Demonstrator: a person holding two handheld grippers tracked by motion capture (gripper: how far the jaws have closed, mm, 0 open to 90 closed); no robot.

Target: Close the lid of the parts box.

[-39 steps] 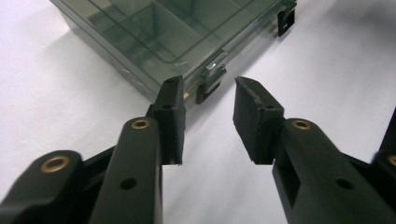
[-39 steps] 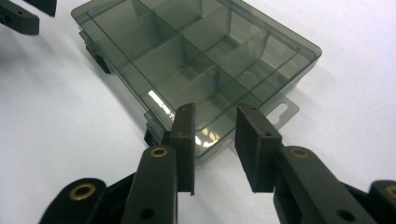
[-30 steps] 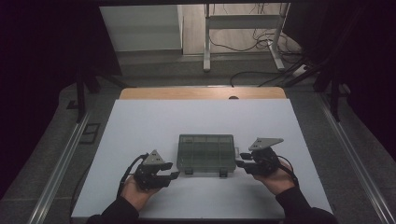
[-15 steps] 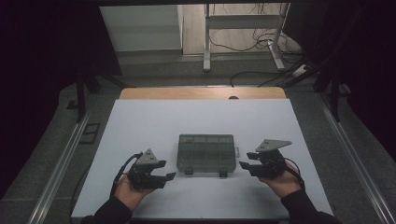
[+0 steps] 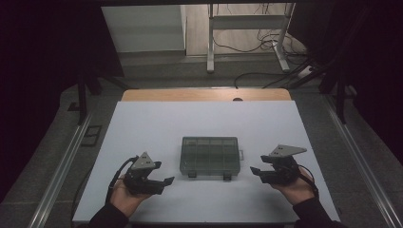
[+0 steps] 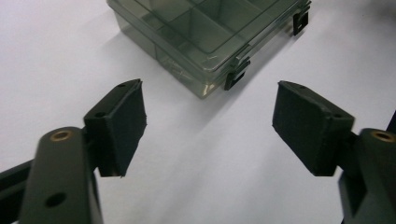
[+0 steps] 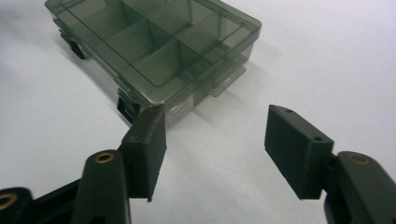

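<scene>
White table [image 5: 157, 128], box latches [image 6: 235, 77] close-up

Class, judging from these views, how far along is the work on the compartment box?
Done: the smoky plastic box sits lid-down on the white table, both front latches looking fastened. In hand: nothing; the left gripper and right gripper flank it, jaws just opened, empty. Left: apparently only withdrawing, though that is a guess.

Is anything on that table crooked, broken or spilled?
Nothing stands out. The smoky plastic organizer box lies flat and closed on the white table, squarely placed, its compartments looking empty. The left gripper and right gripper sit open on either side, apart from it.
</scene>
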